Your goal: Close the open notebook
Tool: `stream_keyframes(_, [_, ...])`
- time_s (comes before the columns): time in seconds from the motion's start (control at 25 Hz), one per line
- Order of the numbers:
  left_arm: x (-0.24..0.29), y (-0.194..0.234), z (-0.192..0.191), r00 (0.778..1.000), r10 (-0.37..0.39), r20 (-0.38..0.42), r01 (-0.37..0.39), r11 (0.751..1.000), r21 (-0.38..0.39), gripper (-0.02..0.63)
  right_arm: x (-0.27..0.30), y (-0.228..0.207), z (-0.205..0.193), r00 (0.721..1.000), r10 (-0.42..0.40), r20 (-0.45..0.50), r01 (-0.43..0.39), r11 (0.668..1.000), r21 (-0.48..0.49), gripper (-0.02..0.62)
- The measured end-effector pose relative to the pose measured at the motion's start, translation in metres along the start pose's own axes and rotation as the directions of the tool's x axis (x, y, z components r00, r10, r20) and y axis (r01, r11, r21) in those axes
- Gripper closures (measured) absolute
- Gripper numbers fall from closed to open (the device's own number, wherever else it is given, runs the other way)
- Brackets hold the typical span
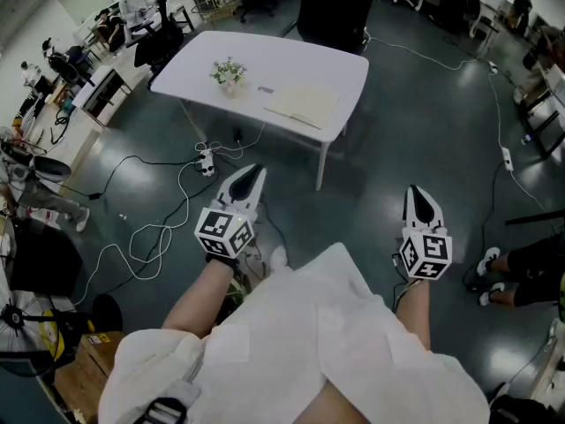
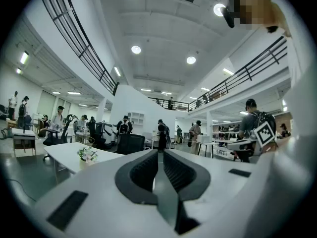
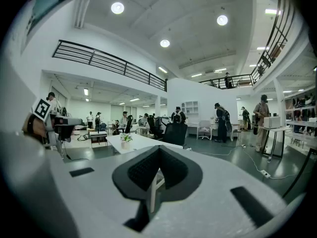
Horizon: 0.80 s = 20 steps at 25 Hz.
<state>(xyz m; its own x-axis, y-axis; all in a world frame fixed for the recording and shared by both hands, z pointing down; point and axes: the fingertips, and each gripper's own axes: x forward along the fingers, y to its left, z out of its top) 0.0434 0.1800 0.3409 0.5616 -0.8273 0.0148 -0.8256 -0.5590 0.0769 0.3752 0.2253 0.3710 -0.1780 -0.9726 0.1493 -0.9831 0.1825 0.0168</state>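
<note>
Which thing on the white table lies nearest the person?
The pale flat notebook, by the near edge; the potted plant and small grey item sit farther back.

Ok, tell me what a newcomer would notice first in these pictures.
The white table stands on the dark floor ahead, with an open notebook near its front edge and a small potted plant to the notebook's left. Nearer, the left hand-held gripper and right hand-held gripper point toward it, both shut and empty.
</note>
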Motion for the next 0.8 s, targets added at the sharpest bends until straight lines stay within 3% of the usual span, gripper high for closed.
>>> stream_keyframes(0.48, [-0.006,-0.001,-0.004,1.000,-0.003,-0.011,0.003,1.000,-0.010,0.572,-0.002,0.006,-0.001,1.000,0.005,-0.010,-0.005,1.000,-0.025,0.595])
stream_keyframes(0.8, [-0.012,0.008,-0.006,1.000,0.017,-0.019,-0.018,1.000,-0.015,0.574,0.009,0.010,-0.009,1.000,0.011,-0.027,-0.011,1.000,0.015,0.592])
